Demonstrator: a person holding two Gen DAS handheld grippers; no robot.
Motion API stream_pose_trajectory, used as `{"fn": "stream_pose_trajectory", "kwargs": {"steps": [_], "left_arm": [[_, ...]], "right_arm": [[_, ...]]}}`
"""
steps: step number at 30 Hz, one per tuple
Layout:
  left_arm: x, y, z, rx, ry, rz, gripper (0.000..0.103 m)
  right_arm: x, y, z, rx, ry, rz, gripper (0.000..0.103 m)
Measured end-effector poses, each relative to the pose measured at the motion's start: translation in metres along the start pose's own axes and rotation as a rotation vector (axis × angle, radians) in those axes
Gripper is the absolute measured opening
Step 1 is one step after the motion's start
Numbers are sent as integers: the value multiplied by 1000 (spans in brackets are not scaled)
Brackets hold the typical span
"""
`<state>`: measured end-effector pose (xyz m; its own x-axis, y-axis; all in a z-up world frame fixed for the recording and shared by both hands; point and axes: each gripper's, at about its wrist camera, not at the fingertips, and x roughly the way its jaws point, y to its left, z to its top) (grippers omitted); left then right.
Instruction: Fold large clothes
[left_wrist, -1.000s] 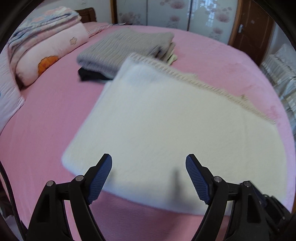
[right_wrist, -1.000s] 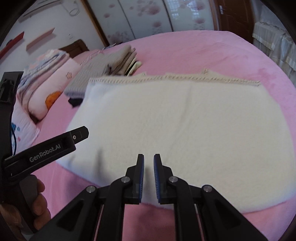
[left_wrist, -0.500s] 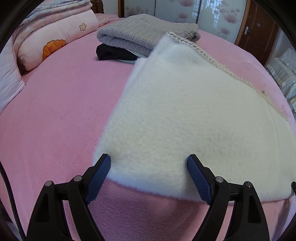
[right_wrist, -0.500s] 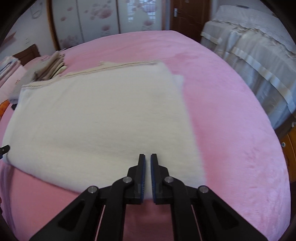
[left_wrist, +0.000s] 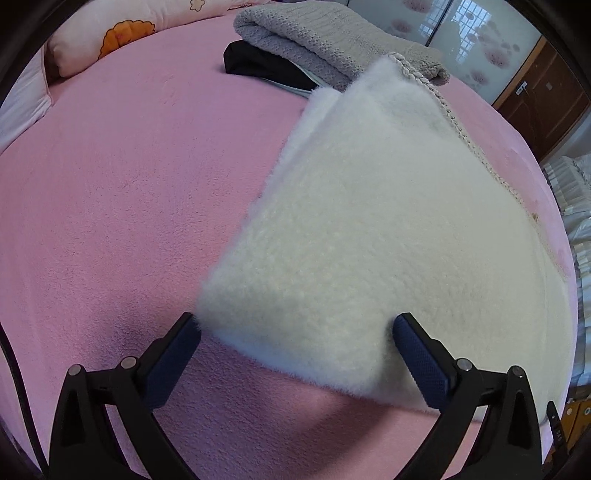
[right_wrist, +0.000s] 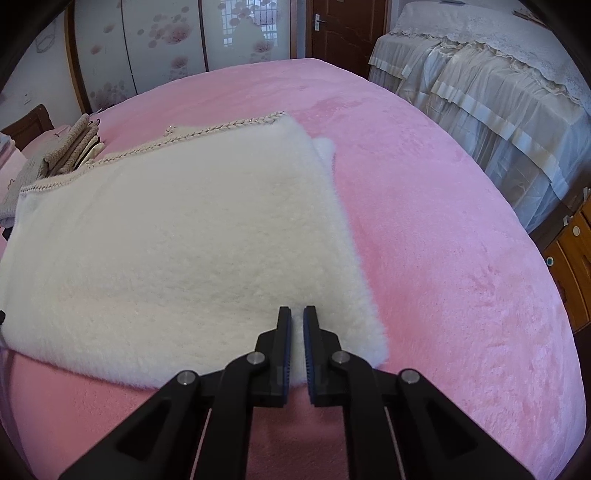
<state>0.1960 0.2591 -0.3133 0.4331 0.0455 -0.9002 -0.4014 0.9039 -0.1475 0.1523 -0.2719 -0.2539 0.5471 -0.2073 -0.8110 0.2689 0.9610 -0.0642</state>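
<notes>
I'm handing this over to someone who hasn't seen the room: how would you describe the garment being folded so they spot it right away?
Start from the big bed with the pink fleece cover. Near its front edge lies the fluffy white folded garment, flat, with a braided beige trim along its far edge. Unlike the ribbed grey knit sweater stacked behind it, it is plush and cream-white, and the right gripper is pinching its near edge.

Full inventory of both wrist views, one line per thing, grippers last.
fleece garment: 1, white with braided trim, folded flat mid-bed
bed: 1, pink cover, under everything
grey knit: 1, grey, folded, far end of the bed
black garment: 1, black, under the grey knit
pillow: 1, pink with orange print, far left
wardrobe: 1, floral panels, back wall
second bed: 1, cream cover, right
left gripper: open, astride the fleece's near corner
right gripper: shut on the fleece's near edge
</notes>
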Motion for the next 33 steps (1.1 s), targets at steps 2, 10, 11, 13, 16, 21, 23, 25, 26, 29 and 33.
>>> {"fn": "stream_pose_trajectory", "kwargs": {"steps": [2, 10, 11, 13, 16, 21, 23, 25, 26, 29, 33], "left_arm": [[-7, 2, 4, -11, 14, -6, 103], [-47, -7, 21, 25, 69, -42, 103], [-54, -8, 22, 25, 69, -57, 103], [-70, -9, 20, 29, 69, -92, 103], [-92, -14, 16, 43, 48, -125, 103], [-115, -11, 4, 29, 38, -213, 103], [-118, -7, -5, 4, 48, -255, 103], [-114, -2, -15, -28, 54, -309, 103], [-108, 1, -20, -53, 61, -339, 103], [-82, 12, -35, -140, 93, -428, 103], [-44, 23, -51, -222, 100, -524, 103]], "right_arm": [[-4, 2, 3, 3, 17, 1, 11], [-53, 17, 7, 54, -4, 41, 51], [-63, 24, 8, 42, -14, 51, 51], [-79, 38, 8, 12, -35, 59, 51], [-106, 60, 9, -26, -88, 99, 51], [-140, 98, 7, -57, -162, 174, 51], [-148, 112, 5, -66, -179, 204, 51], [-152, 125, 2, -78, -200, 222, 51], [-152, 133, -1, -89, -218, 224, 51], [-146, 153, -7, -118, -239, 234, 51], [-128, 172, -16, -132, -226, 278, 51]]}}
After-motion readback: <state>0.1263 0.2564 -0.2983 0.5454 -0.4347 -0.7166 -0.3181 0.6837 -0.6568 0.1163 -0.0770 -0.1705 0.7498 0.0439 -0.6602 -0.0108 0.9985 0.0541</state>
